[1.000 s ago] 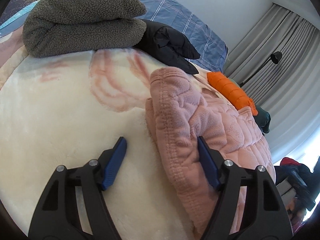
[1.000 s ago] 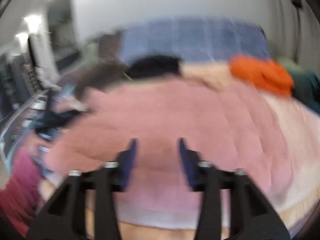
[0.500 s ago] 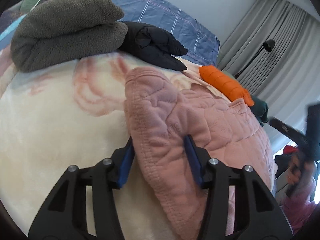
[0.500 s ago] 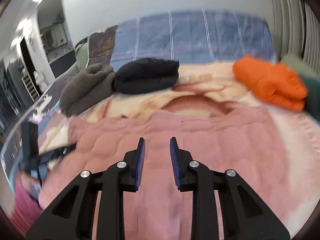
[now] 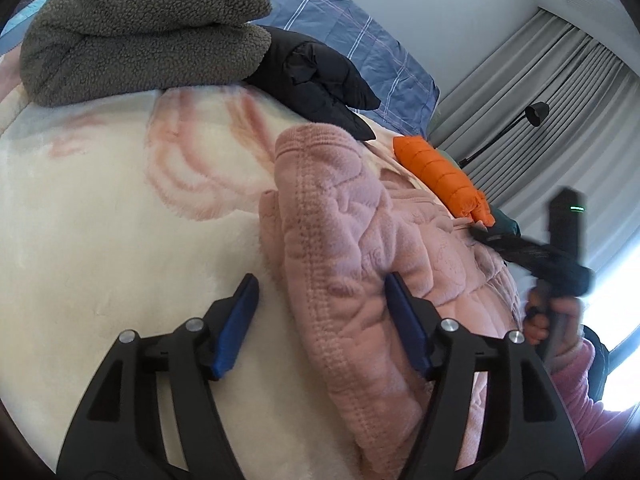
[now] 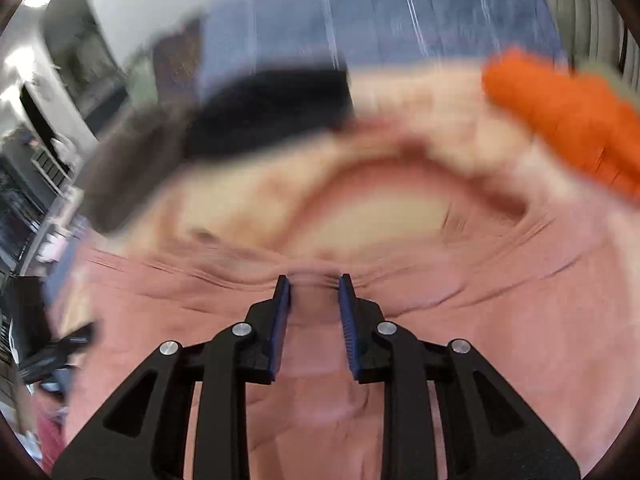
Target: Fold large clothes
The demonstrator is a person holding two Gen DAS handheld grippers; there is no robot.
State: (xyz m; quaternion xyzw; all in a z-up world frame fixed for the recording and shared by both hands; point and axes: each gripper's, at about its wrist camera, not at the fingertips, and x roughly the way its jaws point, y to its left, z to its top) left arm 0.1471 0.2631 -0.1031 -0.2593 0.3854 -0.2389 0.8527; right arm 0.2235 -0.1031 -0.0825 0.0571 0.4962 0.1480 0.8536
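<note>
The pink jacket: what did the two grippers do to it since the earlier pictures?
The left hand-held gripper squeezed the pink jacket folded edge, then its jaws opened again, so it let go. The right hand-held gripper slid along to the jacket's edge, now shut on a pinch of it. The grey fleece, black jacket and orange jacket stayed put.

Left wrist view: close over bed (image 5: 100, 240), facing headboard-side pillow, pink garment (image 5: 360, 260) at right. Right wrist view: steeper, nearer, blurred, directly above same pink garment (image 6: 500, 320). Shared: orange bundle (image 5: 440, 180) (image 6: 560, 120).
</note>
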